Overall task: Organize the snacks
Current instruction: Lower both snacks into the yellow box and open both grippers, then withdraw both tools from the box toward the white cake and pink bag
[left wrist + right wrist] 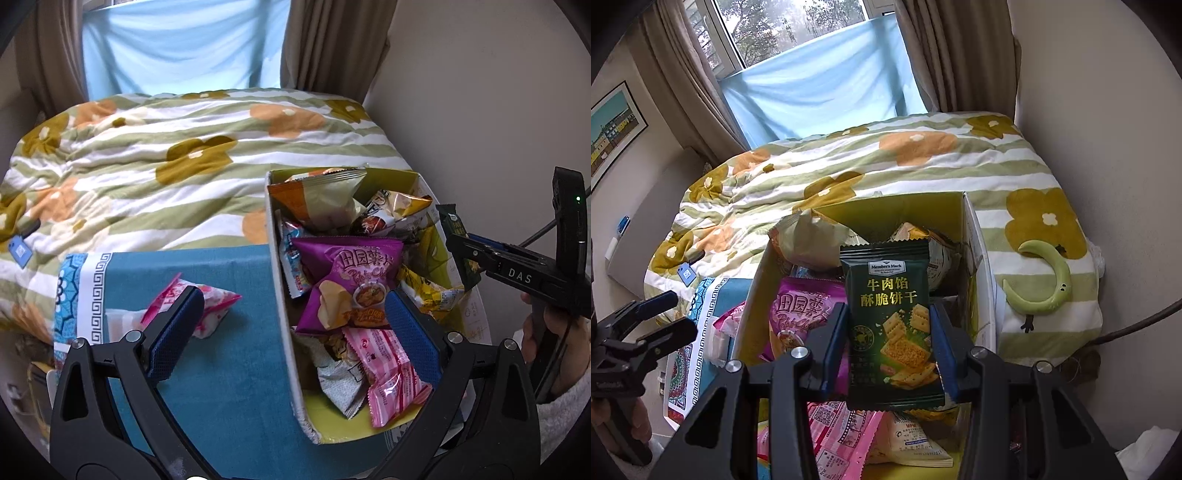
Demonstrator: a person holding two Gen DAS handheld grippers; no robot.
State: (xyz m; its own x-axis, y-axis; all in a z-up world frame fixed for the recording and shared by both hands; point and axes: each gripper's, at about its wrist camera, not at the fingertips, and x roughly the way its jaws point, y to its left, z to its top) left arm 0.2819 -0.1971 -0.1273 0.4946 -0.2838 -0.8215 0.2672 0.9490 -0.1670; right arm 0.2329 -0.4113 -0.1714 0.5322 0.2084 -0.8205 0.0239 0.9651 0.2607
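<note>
Nearest the lens in the right wrist view, the right hand-held gripper [890, 343] is clenched on a dark green biscuit packet with yellow Chinese lettering [892, 325], its blue pads pressing the packet's two side edges and holding it upright over the open cardboard box with a yellow-green lining [291, 369]. Beyond everything spreads the bed's quilt, white with green stripes and orange and mustard flowers [147, 155], reaching back to a pale blue cloth [184, 44] hung across the window between brown curtains [325, 44]. At the near end of the bed lies a teal cloth with a white key-pattern border [229, 266], and the box stands on it at its right side. Inside the box lie many snack bags in a loose heap: a purple potato chip bag [351, 284] on top near the middle, an orange and cream bag [317, 199] toward the far wall, a pink striped wrapper [388, 365] toward the near end. The left hand-held gripper [291, 317] is released, its jaws spread wide, one finger over the teal cloth and the other over the box. A pink and white snack packet [210, 302] lies on the teal cloth just beside the left finger, outside the box. A green crescent-shaped toy [1049, 280] rests on the quilt to the right of the box.
</note>
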